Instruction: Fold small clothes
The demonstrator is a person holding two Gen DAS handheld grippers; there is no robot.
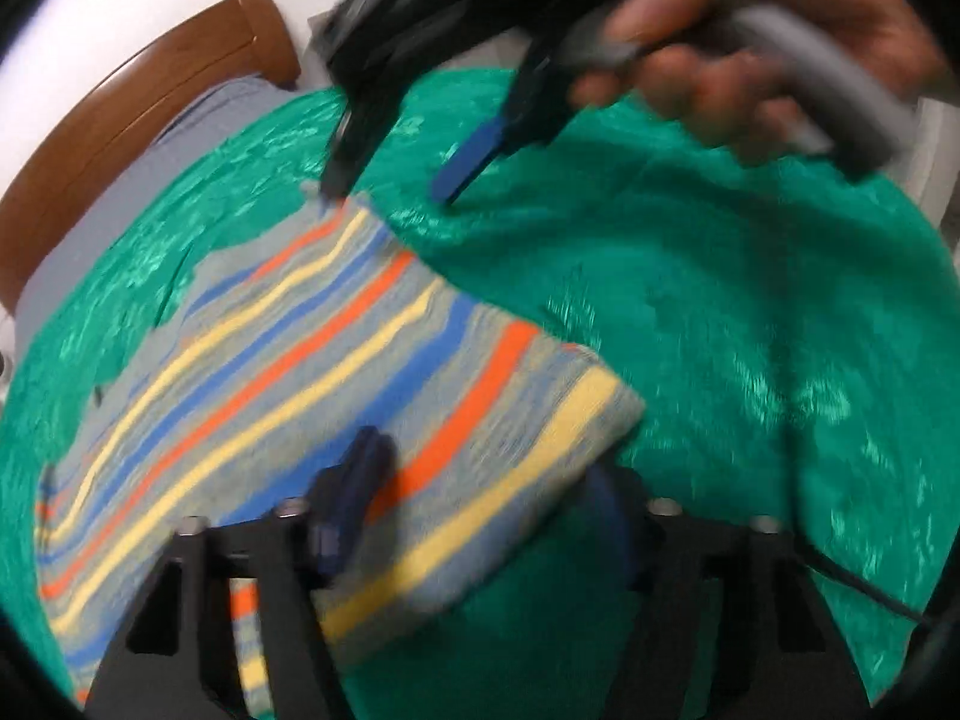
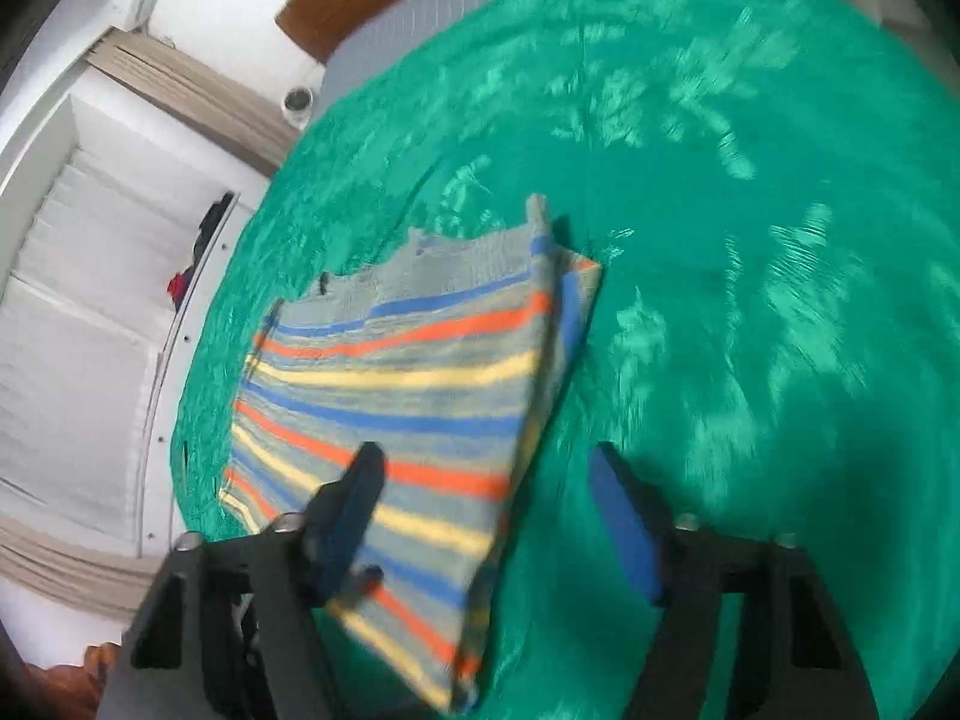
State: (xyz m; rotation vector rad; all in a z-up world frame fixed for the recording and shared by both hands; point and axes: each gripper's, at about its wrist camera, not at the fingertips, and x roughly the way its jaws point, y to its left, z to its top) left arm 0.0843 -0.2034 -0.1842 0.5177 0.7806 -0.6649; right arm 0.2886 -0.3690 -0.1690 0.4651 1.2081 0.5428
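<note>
Striped garment (image 1: pixel 336 372), no label or writing legible, is seen folded flat on the green cover (image 1: pixel 720 360), with the left gripper (image 1: pixel 480 498) and right gripper (image 2: pixel 486 510) angled downward over it, jaws spread, pinching nothing.

Grey garment (image 2: pixel 414 384) striped orange, yellow and blue on a shiny green cloth (image 2: pixel 750 300).
</note>
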